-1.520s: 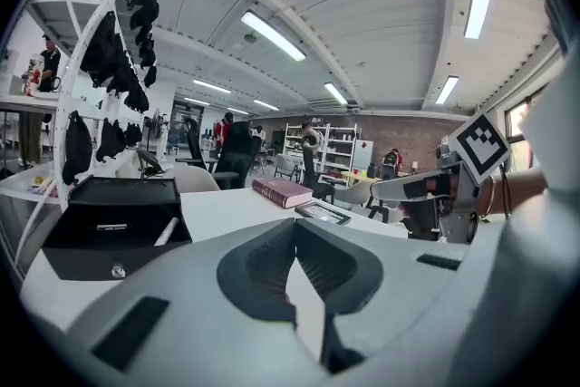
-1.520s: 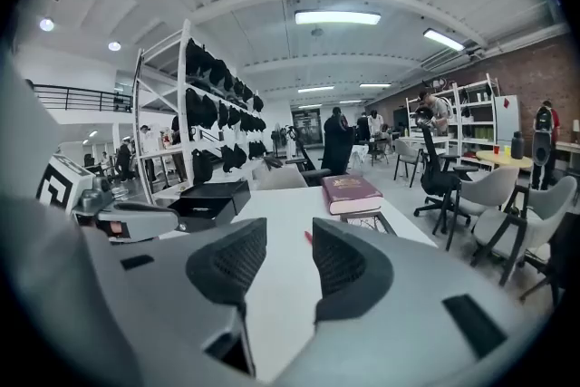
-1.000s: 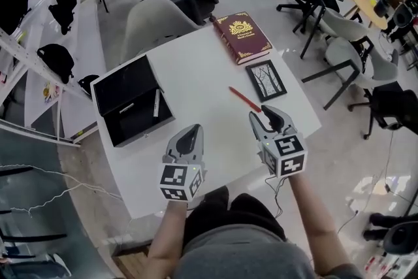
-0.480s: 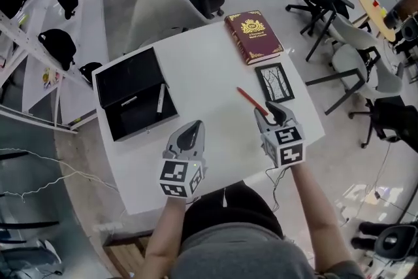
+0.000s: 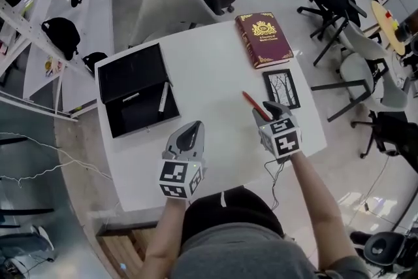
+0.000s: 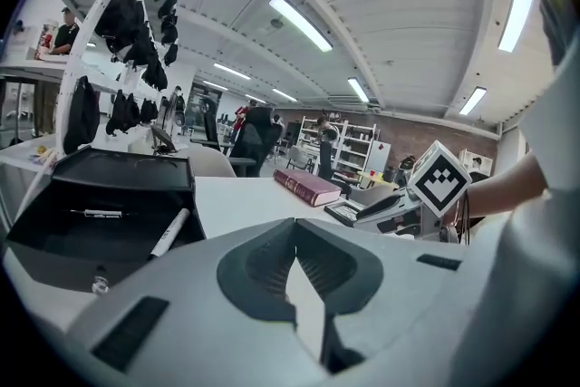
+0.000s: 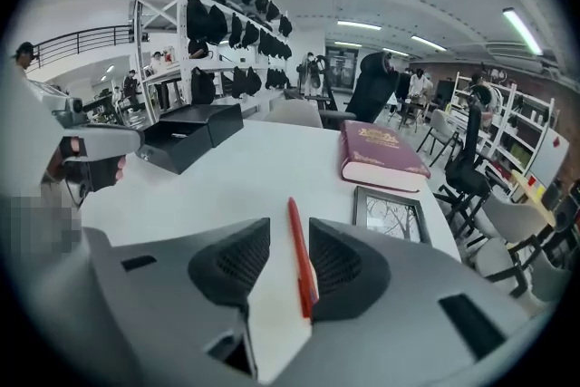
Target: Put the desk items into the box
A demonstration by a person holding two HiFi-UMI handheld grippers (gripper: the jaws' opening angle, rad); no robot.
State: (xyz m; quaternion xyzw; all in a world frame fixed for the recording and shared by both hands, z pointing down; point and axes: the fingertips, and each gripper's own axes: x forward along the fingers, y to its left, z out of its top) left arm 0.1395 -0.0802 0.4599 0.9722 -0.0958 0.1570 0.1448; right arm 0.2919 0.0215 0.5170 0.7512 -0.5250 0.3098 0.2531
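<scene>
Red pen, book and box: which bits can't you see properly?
Red pen: head view, near end hidden under the right claw; its jaws, just closed a little, stand open around it.
Maroon book: every view, gold title too small to read.
Thin thing in the black box: head view, too small to name.

I see a white table (image 5: 209, 72) with four things on it. An open black box (image 5: 140, 117) sits at its left edge. A maroon hardback book (image 5: 264, 39) lies at the far right corner. A framed picture (image 5: 281, 88) of bare trees lies nearer. A red pen (image 5: 251, 104) lies just left of it, not touching.
</scene>
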